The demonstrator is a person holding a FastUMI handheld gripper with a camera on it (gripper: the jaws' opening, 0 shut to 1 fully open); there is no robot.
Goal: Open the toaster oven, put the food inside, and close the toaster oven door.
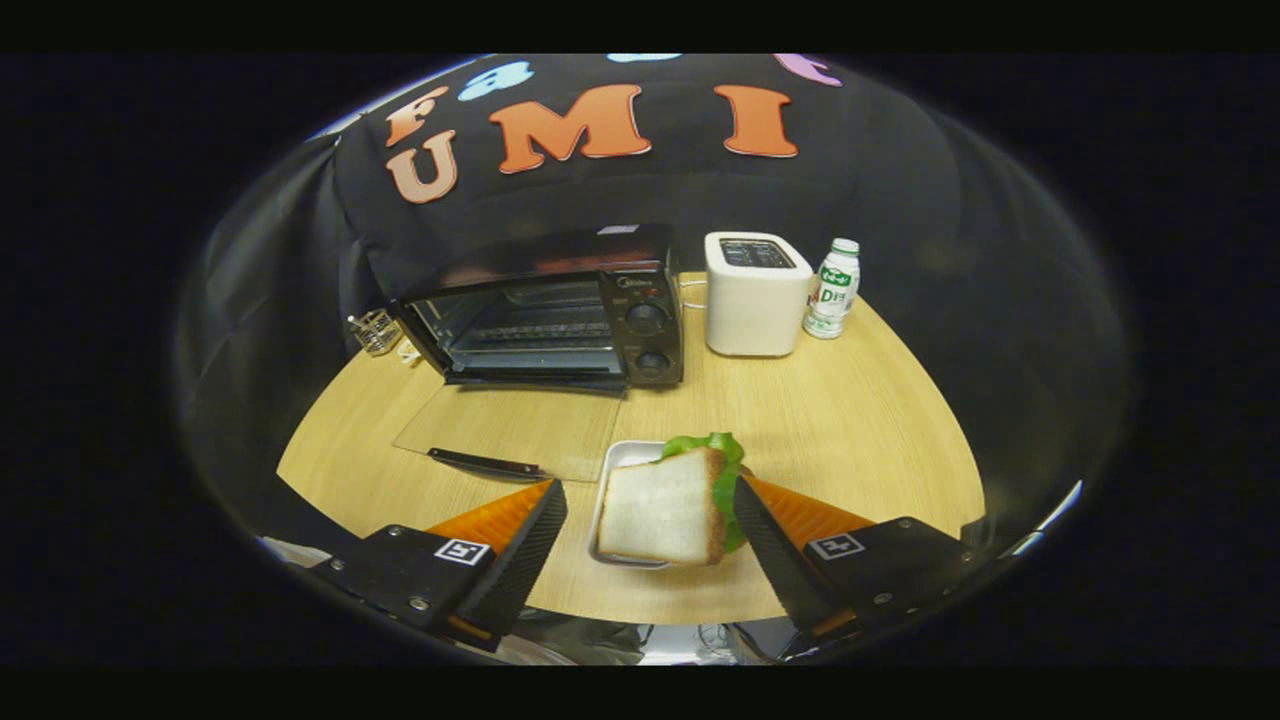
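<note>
Lying flat between the spread claw [640,500], sandwich [662,510] lettuce edge faces right.

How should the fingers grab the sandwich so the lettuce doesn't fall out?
Probably by the two flat bread faces, coming from above. The sandwich leans up on its edge in the small white tray, lettuce poking out along the top and right. The gripper is open, the sandwich between its fingers, nearer the right one. Squeezing both slices should hold the filling in.

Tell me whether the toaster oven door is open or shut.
Open: the toaster oven door lies flat on the table, rack exposed. The gripper is open around the sandwich.
</note>
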